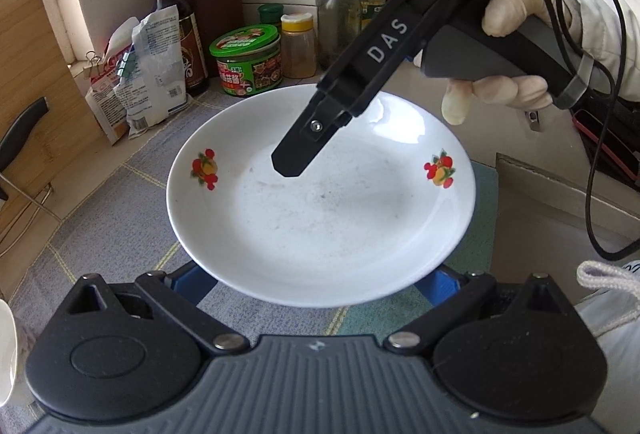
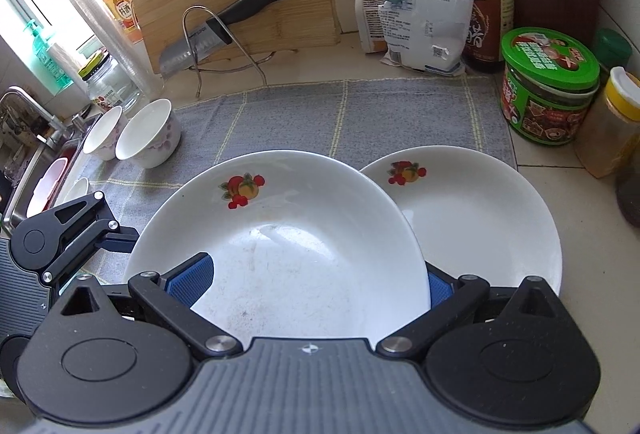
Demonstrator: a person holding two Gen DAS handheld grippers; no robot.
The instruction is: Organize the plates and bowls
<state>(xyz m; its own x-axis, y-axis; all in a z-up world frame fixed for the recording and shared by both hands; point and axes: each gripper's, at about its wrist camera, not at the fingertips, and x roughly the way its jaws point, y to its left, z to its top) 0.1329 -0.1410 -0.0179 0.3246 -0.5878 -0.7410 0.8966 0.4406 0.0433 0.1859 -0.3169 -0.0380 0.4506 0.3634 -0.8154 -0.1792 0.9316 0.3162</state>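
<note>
White plate tilts above its twin; with my left hand-held gripper splayed and the right hand-held gripper's hold unclear, I fear it slipping and chipping.

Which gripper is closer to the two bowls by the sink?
Left. The left gripper sits just in front of the bowls; the right gripper is farther off, clamping the plate.

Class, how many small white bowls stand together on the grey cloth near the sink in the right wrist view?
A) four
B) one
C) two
C: two bowls stand side by side, upright and touching, at the grey cloth's left end.
</note>
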